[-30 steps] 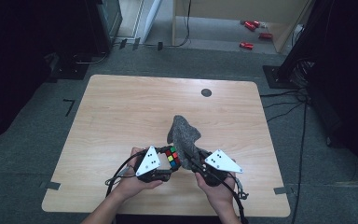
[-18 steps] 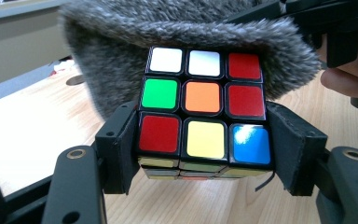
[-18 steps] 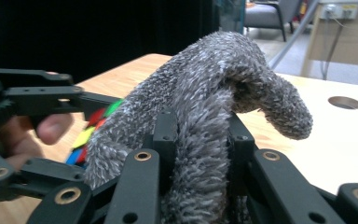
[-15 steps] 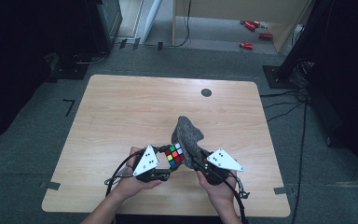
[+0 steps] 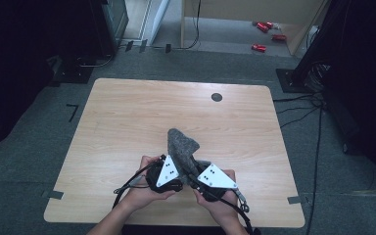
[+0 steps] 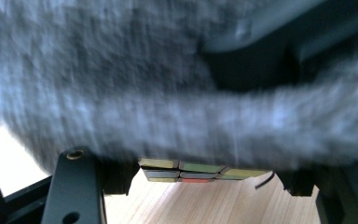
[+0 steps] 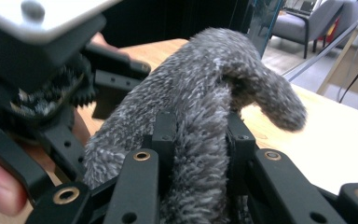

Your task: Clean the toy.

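A grey fluffy cloth (image 5: pixel 182 146) stands up in a peak between my two hands near the table's front edge. My right gripper (image 7: pixel 203 140) is shut on the cloth (image 7: pixel 214 88), its jaws pinching a thick fold. My left gripper (image 6: pixel 191 179) is shut on a colour-tiled puzzle cube (image 6: pixel 191 170). The cloth (image 6: pixel 168 84) drapes over the cube's top, leaving just its lower tiles visible. In the high view the left gripper (image 5: pixel 170 172) and right gripper (image 5: pixel 208 177) sit close together under the cloth. The left gripper's body (image 7: pixel 42 93) looms at the left of the right gripper view.
The wooden table (image 5: pixel 127 112) has a dark round grommet (image 5: pixel 217 97) at the back. Cables (image 5: pixel 318 122) run over the floor to the right. Red cans (image 5: pixel 260 47) lie on the floor beyond the table. Dark equipment stands at both sides.
The right gripper has brought the cloth leftward over the cube. The cube's coloured face, visible in the high view before, is now covered. The left hand has stayed put.
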